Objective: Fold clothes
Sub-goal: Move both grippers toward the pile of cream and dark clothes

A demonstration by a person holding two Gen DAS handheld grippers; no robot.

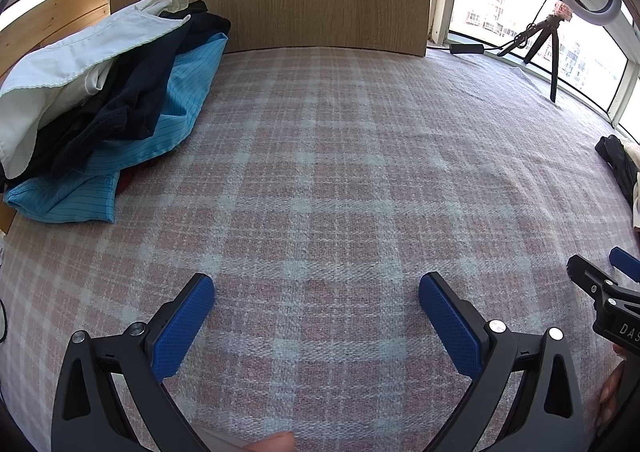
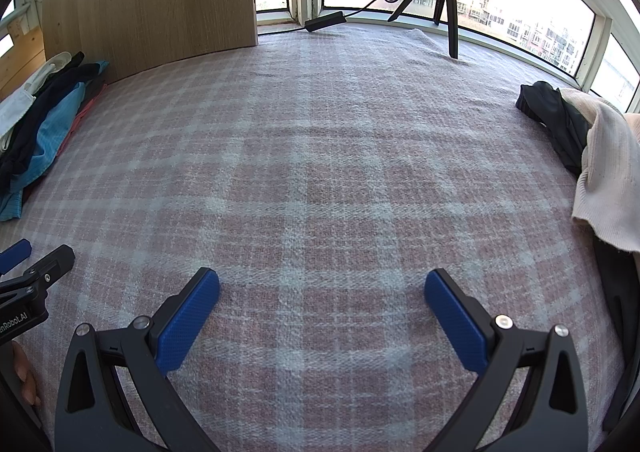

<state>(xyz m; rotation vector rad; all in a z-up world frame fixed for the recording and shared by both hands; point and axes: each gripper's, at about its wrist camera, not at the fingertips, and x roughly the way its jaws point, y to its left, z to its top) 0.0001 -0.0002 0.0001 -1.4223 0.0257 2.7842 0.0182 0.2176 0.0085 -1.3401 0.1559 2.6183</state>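
Plaid blanket [image 1: 320, 171] bare, left gripper [image 1: 316, 292] spread, clothes pile [image 1: 100, 99] beside

The cream knit cloth [image 2: 608, 171] is cut off by the right edge, and the dark garment [image 2: 560, 123] under it is partly covered. A red item [image 1: 128, 177] is almost wholly buried beneath the blue striped garment [image 1: 132, 147]. Only a fingertip [image 1: 272, 444] is seen at the bottom edge.

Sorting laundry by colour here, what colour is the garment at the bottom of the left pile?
Light blue with thin dark pinstripes, clearest in the left wrist view.
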